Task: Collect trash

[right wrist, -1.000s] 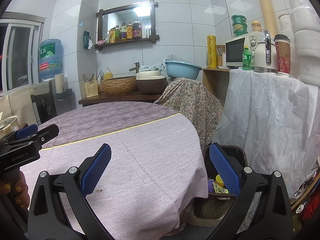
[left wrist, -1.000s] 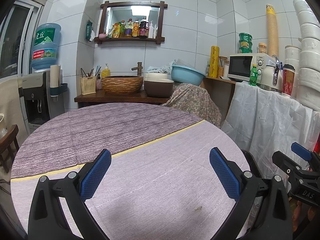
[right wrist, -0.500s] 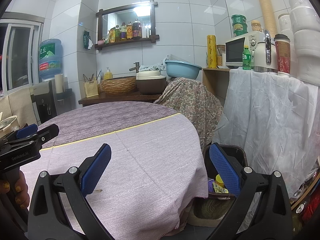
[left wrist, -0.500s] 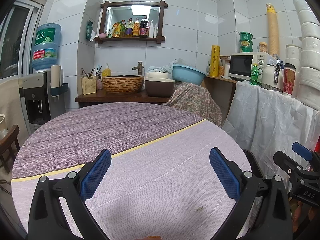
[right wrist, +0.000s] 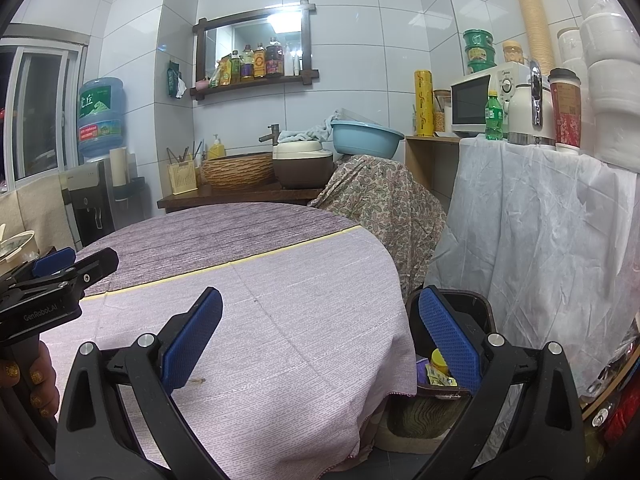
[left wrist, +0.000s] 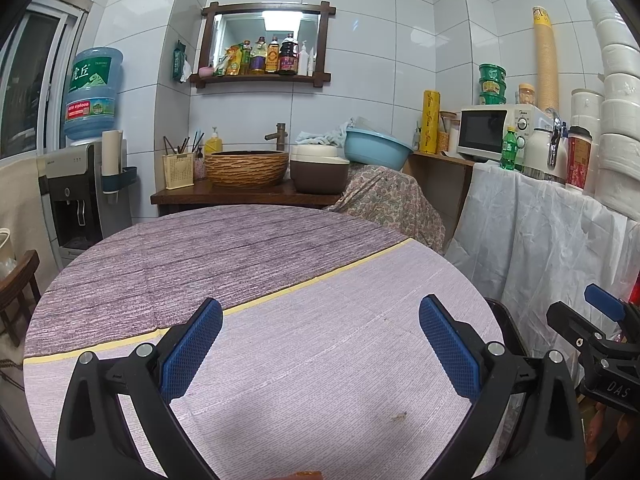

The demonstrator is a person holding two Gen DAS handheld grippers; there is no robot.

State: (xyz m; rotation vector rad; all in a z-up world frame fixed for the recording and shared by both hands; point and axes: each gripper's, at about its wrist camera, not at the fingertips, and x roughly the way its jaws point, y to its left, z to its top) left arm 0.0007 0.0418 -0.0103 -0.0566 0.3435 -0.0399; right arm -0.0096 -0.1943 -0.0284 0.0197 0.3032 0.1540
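- Two views show one round table with a lilac woven cloth (left wrist: 304,360), and both grippers are over it with nothing between their pads.
- Left wrist view: the left gripper (left wrist: 320,352) has its blue-padded fingers (left wrist: 192,352) spread wide above the near half of the table.
- A yellow seam stripe (left wrist: 280,296) crosses the cloth from its near-left edge up to its far-right edge; beyond it the cloth is darker purple (left wrist: 208,248) and bare.
- A small brown crumb (left wrist: 398,415) lies on the table near the front edge, right of centre, and an orange sliver (left wrist: 306,475) shows at the very bottom edge; I cannot tell what it is.
- The right gripper (left wrist: 600,332) sits off the table's right edge, seen side-on.
- Right wrist view: the right gripper (right wrist: 320,336) is also spread wide, straddling the table's right edge, where the cloth hangs down.
- Just right of that edge and lower stands a dark brown plastic bin (right wrist: 476,308), with a yellow-capped item and wrappers (right wrist: 438,372) inside.
- Between the table and the white sheet-draped counter (right wrist: 540,232) there is only this narrow bin gap.
- The left gripper (right wrist: 60,276) enters from the table's left, held by a hand (right wrist: 36,388); from here its opening cannot be judged.
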